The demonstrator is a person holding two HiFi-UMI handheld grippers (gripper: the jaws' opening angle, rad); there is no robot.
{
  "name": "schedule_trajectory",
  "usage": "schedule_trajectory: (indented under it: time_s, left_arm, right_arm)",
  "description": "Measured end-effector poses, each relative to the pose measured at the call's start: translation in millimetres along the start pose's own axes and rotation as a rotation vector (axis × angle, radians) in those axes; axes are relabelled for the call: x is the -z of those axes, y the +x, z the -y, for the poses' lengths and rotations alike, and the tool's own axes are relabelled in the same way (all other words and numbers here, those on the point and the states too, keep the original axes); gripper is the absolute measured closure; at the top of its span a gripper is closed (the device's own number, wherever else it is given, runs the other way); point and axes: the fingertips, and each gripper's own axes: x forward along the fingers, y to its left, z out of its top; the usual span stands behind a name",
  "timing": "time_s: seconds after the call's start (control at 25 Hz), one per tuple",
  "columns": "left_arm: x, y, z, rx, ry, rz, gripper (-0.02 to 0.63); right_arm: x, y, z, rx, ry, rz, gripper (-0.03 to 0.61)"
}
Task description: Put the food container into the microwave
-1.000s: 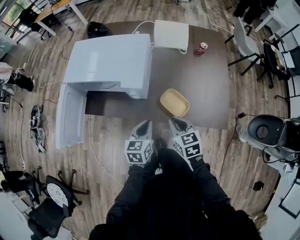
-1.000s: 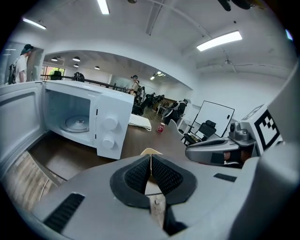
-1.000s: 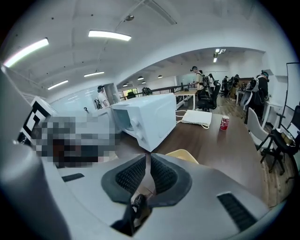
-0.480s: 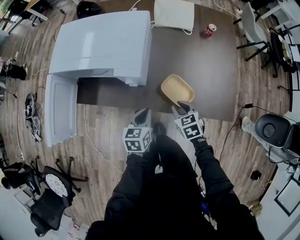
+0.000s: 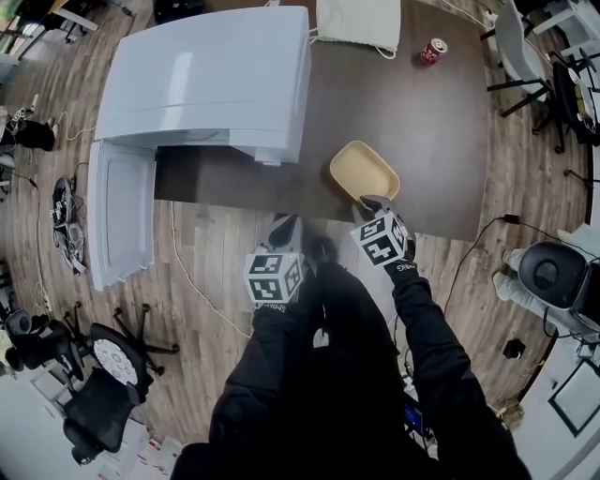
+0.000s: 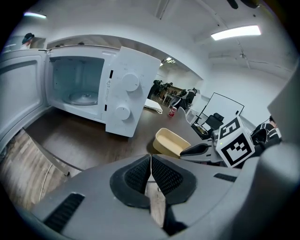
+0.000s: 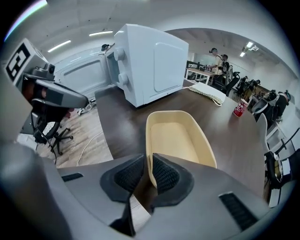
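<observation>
A shallow cream food container [image 5: 364, 172] lies empty on the dark table [image 5: 431, 141] near its front edge, to the right of a white microwave [image 5: 206, 80]. The microwave's door [image 5: 117, 225] hangs wide open, and the left gripper view shows its bare cavity [image 6: 75, 89]. My right gripper [image 5: 377, 203] is at the container's near end. In the right gripper view, that gripper [image 7: 147, 173] has its jaws closed on the near rim of the container [image 7: 176, 136]. My left gripper [image 5: 283, 225] hovers shut over the floor just before the table edge and holds nothing.
A red can [image 5: 432, 51] and a white folded cloth [image 5: 361, 23] sit at the table's far side. Office chairs [image 5: 525, 56] stand to the right. Cables and a black chair [image 5: 94, 375] lie on the wooden floor at left.
My right gripper has moved forward to the container's near rim, and its jaws now grip that rim. The left gripper has barely shifted. The head view has moved closer to the table.
</observation>
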Motion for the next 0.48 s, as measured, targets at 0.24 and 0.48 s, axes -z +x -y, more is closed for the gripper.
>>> schedule_trajectory:
  time_s: [0.24,0.48]
  left_arm:
    - [9.8,-6.3,-4.6,-0.011,-0.009,-0.009,0.580]
    - [11.4,-11.8,-7.5,-0.012,-0.008,-0.003,0.580]
  right_arm:
    - [4.7,2.8,-3.5,0.013,-0.031,-0.007,0.528]
    - [-2.2,-3.9,-5.6,0.053,-0.073,0.008,0.540]
